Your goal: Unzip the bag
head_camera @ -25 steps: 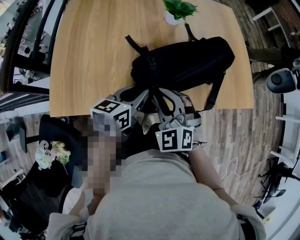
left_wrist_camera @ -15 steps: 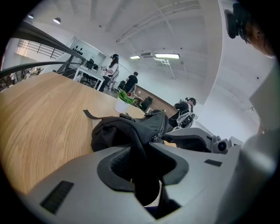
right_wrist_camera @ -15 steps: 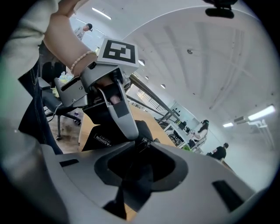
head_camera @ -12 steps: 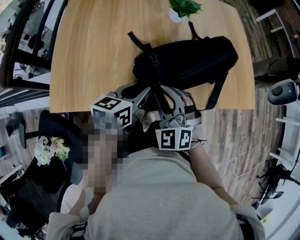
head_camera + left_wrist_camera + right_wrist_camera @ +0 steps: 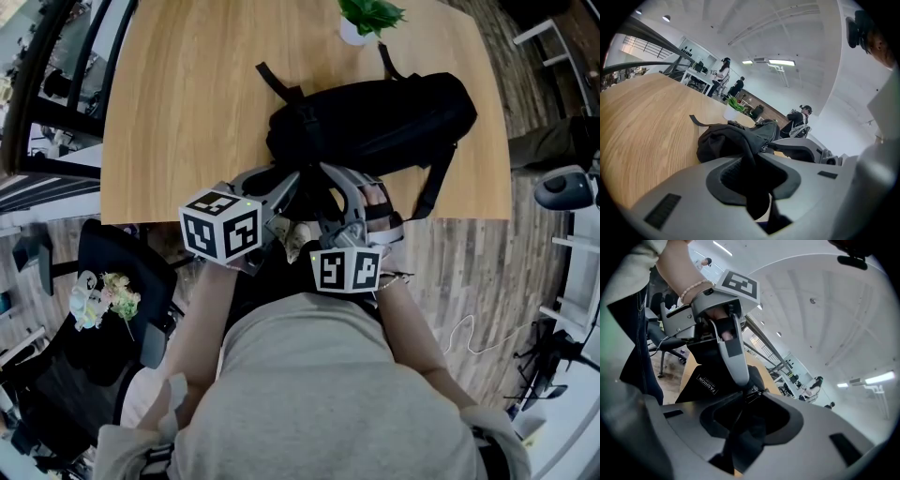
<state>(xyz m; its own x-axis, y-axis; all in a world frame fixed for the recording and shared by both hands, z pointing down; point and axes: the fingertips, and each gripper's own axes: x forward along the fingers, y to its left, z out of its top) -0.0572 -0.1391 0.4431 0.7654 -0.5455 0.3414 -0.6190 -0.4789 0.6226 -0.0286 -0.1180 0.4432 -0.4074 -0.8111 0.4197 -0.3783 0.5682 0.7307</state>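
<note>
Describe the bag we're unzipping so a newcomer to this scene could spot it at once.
Start at the light wooden table and go to its near right edge. The black bag lies there, just on the near side of a small green plant in a white pot. It is the only large dark soft thing on the tabletop, with black straps trailing off it.

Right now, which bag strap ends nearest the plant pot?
The short strap ending just right of the white pot. The other far strap lies out left; the long one runs toward the near table edge.
</note>
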